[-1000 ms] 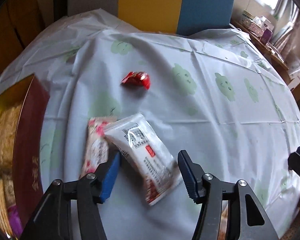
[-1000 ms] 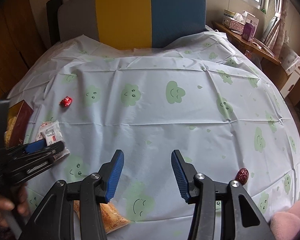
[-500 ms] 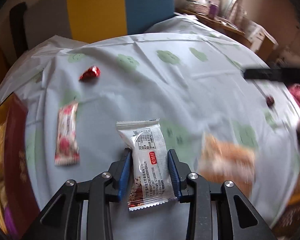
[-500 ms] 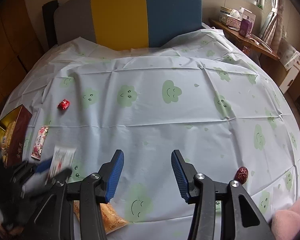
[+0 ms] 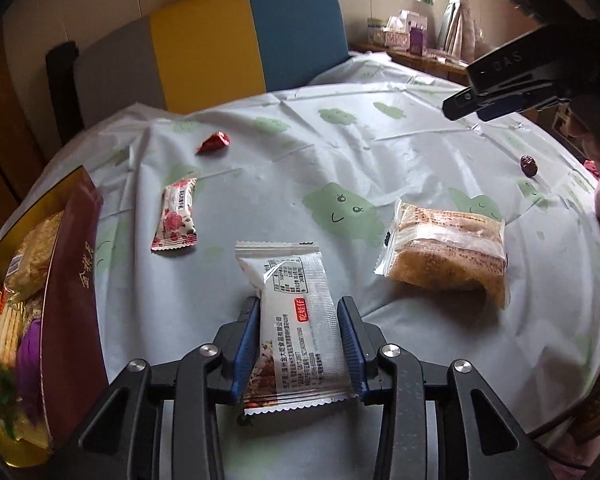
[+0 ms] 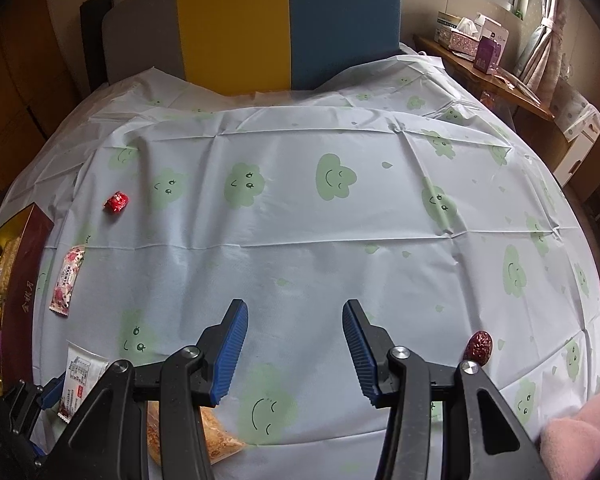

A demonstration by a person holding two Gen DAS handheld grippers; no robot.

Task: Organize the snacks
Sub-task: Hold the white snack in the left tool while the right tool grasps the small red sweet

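- Snack box point(image 5: 70, 264): a dark red and gold box stood at the far left edge of the table, already holding several packets; it was judged to be where the loose snacks belonged.
- Pink packet point(image 5: 177, 218): it lay flat on the cloud-print tablecloth point(image 5: 380, 152), near the box. A second before, the white packet had lain across it; now it was uncovered and free to be taken.
- Red candy point(image 5: 214, 142): it lay farther back on the cloth, well apart from the rest.
- Left gripper point(image 5: 299, 344): its jaws had just been closing and then eased slightly, and they were clenched on the sides of the white packet point(image 5: 296, 320), whose upper end stood clear of the blue pads. A second before, the jaws had stood wide around it. The grasp looked complete; carrying it leftward to the box was the likely remaining step.
- Orange packet point(image 5: 446, 254): it rested on the cloth to the right of the held packet.
- Right gripper point(image 6: 295, 354): its jaws were released and empty, hovering over bare cloth.
- Red date point(image 6: 478, 345): it lay just beside the right gripper's right finger, near the table edge.
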